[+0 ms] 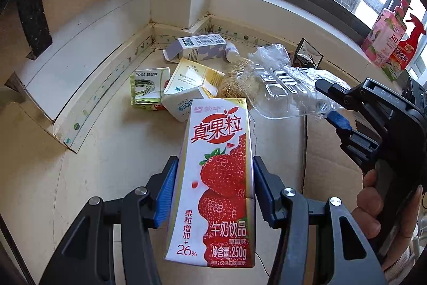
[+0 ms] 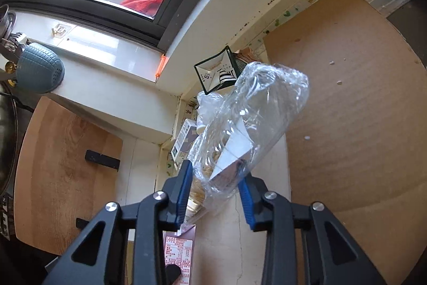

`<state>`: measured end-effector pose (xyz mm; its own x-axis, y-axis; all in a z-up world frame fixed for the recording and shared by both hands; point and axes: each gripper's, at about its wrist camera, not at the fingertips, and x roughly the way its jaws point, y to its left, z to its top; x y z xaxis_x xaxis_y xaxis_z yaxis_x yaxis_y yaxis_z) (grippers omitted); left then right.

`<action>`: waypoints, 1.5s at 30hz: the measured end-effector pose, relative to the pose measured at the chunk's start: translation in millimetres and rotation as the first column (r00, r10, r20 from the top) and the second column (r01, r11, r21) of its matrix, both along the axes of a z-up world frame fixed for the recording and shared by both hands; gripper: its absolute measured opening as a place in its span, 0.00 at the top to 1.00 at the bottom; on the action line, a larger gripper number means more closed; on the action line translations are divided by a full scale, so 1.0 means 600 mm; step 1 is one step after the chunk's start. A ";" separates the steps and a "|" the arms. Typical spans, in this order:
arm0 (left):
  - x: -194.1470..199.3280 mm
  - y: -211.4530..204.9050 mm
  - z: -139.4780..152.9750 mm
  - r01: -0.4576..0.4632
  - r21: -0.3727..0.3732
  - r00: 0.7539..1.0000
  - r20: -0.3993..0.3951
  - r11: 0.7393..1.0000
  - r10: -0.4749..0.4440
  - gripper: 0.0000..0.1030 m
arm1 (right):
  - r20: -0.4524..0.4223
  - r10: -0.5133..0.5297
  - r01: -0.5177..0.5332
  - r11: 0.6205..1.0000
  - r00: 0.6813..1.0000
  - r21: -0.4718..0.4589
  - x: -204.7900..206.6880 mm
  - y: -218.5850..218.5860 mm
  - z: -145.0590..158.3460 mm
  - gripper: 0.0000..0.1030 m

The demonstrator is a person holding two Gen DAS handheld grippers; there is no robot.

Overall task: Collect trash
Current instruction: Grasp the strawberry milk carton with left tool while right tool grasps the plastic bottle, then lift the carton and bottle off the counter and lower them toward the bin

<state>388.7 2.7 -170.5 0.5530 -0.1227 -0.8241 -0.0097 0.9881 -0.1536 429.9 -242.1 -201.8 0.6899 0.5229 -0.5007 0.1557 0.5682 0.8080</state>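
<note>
My left gripper [image 1: 213,178] is shut on a strawberry milk carton [image 1: 218,178], held upright above the pale counter [image 1: 112,140]. My right gripper [image 2: 216,183] is shut on a clear crumpled plastic package [image 2: 250,119]; it also shows in the left wrist view [image 1: 328,103], holding the package [image 1: 283,87] over the trash pile. On the counter in the corner lie a yellow and white carton [image 1: 186,92], a green packet [image 1: 146,87], a white and purple box [image 1: 200,47] and a tangle of straw-like fibres [image 1: 234,79].
A window sill [image 1: 293,7] runs behind with pink and red spray bottles [image 1: 392,42] at the right. A black tray-like box [image 2: 216,71] stands by the wall. Brown cardboard [image 2: 347,98] covers the counter's right side. A blue basket [image 2: 40,68] hangs at left.
</note>
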 end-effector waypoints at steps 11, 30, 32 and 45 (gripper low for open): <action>-0.051 0.014 0.055 -0.021 0.003 0.997 0.068 1.000 0.021 0.49 | 0.113 0.133 -0.126 0.990 0.985 -0.065 -0.052 0.023 0.068 0.83; -0.343 0.072 0.171 0.126 0.000 0.973 0.196 0.992 -0.124 0.49 | 0.204 0.204 -0.140 0.948 0.958 -0.286 -0.388 0.112 0.189 0.83; -0.385 0.083 0.175 0.150 0.005 0.967 0.208 0.989 -0.148 0.49 | 0.212 0.196 -0.127 0.946 0.957 -0.298 -0.437 0.124 0.196 0.83; -0.610 0.168 0.150 0.248 -0.033 0.953 0.191 0.968 -0.237 0.49 | 0.194 0.231 -0.133 0.899 0.954 -0.417 -0.703 0.230 0.210 0.83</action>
<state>22.6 103.3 -80.3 0.6424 -0.3149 -0.6987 0.2626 0.9469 -0.1854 7.8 -104.0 -76.0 0.7239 0.4428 -0.5291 -0.1454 0.8476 0.5104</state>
